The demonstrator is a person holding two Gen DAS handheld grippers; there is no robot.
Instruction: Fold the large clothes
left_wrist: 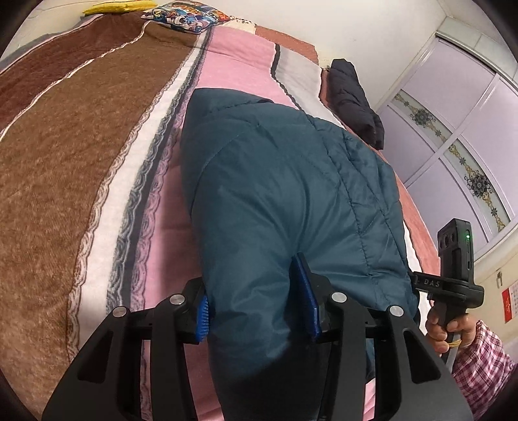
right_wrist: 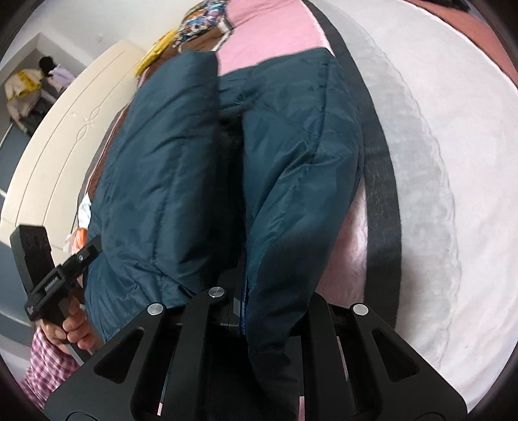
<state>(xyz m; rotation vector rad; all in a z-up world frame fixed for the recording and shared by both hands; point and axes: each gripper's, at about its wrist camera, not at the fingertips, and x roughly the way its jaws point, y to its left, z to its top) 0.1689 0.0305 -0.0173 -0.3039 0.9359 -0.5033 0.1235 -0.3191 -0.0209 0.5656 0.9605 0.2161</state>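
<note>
Jacket [left_wrist: 285,194], teal and quilted, is lying along the pink stripe of the bed [left_wrist: 48,155], and I am gripping its near end with both tools. My left tool [left_wrist: 255,304] is pinching a thick fold of it between the blue pads [left_wrist: 306,291], which are sitting fairly wide apart around the padding. My right tool [right_wrist: 259,311] is also biting into the jacket [right_wrist: 181,155]; fabric is covering the fingers there, so I am seeing only a sliver of blue at the pinch. The bulk of the cloth is blocking most of my forward view on both sides. Beyond it, a dark coat [left_wrist: 356,103] is lying near the far edge of the bed, well apart from the jacket. A cartoon-print pillow [left_wrist: 187,16] is sitting at the head. A lilac wardrobe [left_wrist: 459,129] is standing to the right.
</note>
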